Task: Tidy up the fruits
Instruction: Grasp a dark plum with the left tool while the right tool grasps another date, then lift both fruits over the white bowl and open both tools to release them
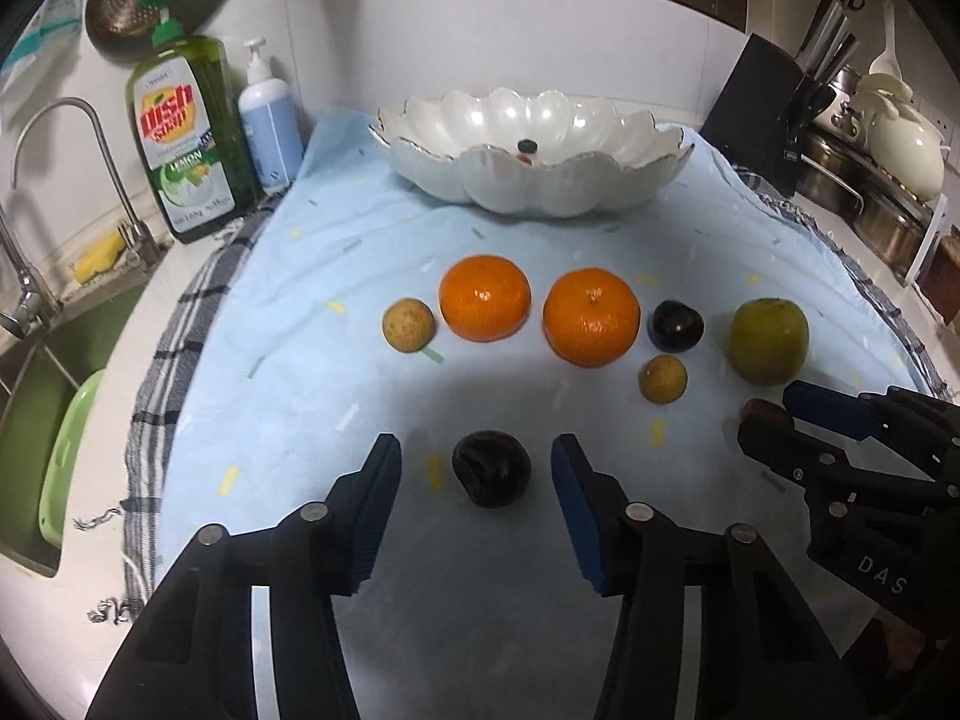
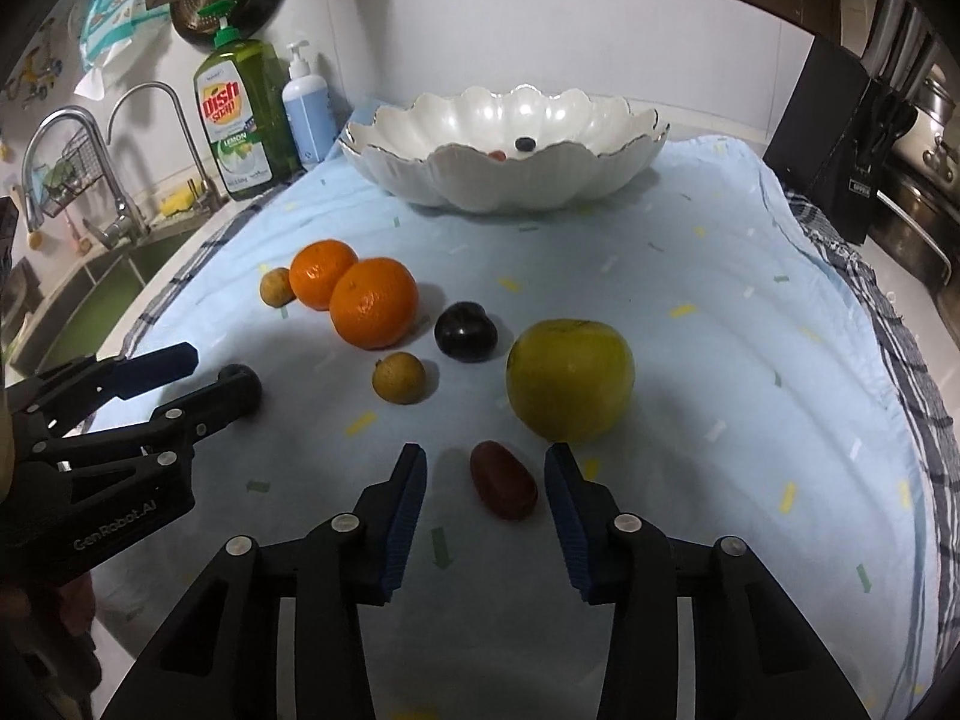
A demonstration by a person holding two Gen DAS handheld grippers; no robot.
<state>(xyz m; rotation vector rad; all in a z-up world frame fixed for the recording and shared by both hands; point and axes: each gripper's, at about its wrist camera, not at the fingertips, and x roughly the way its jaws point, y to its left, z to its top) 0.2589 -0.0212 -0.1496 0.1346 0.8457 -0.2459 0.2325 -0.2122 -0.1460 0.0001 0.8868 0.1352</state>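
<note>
Two small fruits [image 2: 525, 144] in scalloped bowl [image 2: 600, 180]

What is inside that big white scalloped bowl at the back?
The white bowl holds a small dark round berry and a little red fruit, half hidden behind the near rim. Whatever else sits low behind that rim cannot be seen.

counter [image 2: 888, 288] | checked towel [image 2: 900, 360] | blue cloth [image 2: 690, 276] | fruit bowl [image 2: 498, 180]
</note>
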